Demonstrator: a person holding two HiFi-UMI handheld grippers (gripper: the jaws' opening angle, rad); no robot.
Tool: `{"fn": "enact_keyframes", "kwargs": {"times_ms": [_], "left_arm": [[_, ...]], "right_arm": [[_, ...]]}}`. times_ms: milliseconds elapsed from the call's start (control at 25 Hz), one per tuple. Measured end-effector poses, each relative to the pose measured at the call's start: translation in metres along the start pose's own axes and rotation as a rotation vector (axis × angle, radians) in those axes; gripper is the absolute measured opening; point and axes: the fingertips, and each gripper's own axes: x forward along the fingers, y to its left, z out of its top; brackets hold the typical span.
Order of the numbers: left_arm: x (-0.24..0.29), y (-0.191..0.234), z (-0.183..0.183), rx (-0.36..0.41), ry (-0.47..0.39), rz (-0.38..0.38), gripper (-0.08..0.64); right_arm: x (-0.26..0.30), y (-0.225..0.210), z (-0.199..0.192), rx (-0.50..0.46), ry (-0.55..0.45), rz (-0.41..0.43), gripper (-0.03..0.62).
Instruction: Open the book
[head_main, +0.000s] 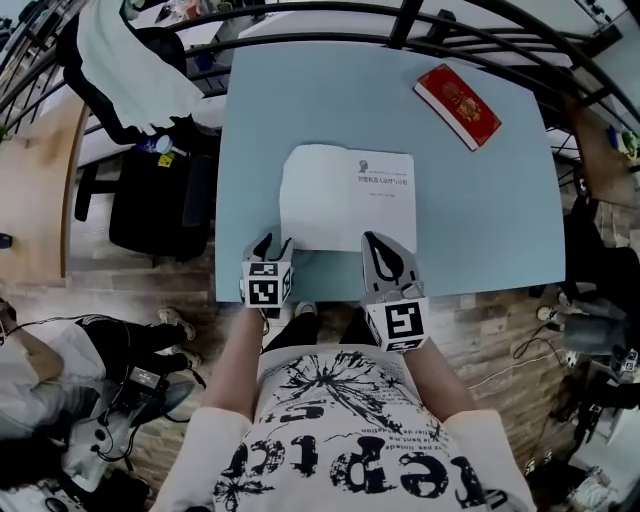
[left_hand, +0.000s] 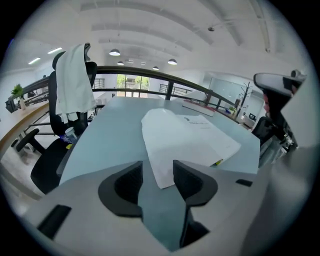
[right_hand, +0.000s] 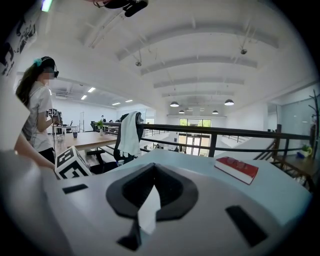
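Observation:
A white book (head_main: 345, 195) lies on the pale blue table (head_main: 260, 110), showing a white page with a little print near its top. My left gripper (head_main: 272, 246) stands open at the book's near left corner. In the left gripper view that corner of the book (left_hand: 185, 137) reaches in between the two pads without touching either, and my left gripper (left_hand: 156, 179) has table showing in the gap. My right gripper (head_main: 373, 241) is shut with its tips over the book's near right edge. In the right gripper view my right gripper (right_hand: 152, 167) shows only a white sliver below the joined tips.
A closed red book (head_main: 457, 105) lies at the table's far right corner, also in sight as the red book (right_hand: 236, 168). A black railing (head_main: 400, 25) runs behind the table. An office chair draped in white cloth (head_main: 130, 70) stands to the left. A person (right_hand: 37, 100) stands off to the side.

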Motion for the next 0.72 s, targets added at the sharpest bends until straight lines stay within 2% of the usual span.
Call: {"fn": "enact_keyframes", "kwargs": {"times_ms": [160, 280, 560, 720], "left_arm": [[-0.022, -0.005, 0.033, 0.013, -0.105, 0.005, 0.187], [-0.043, -0.02, 0.067, 0.027, -0.203, -0.02, 0.185], [-0.102, -0.079, 0.149, 0.133, -0.46, -0.079, 0.045], [-0.127, -0.117, 0.18, 0.202, -0.558, -0.127, 0.028]], "right_arm": [[-0.007, -0.009, 0.009, -0.012, -0.022, -0.012, 0.011], [-0.016, -0.017, 0.018, -0.017, -0.055, -0.015, 0.011], [-0.041, -0.041, 0.042, -0.047, -0.129, 0.003, 0.011], [-0.058, -0.063, 0.054, -0.051, -0.172, -0.023, 0.009]]}}
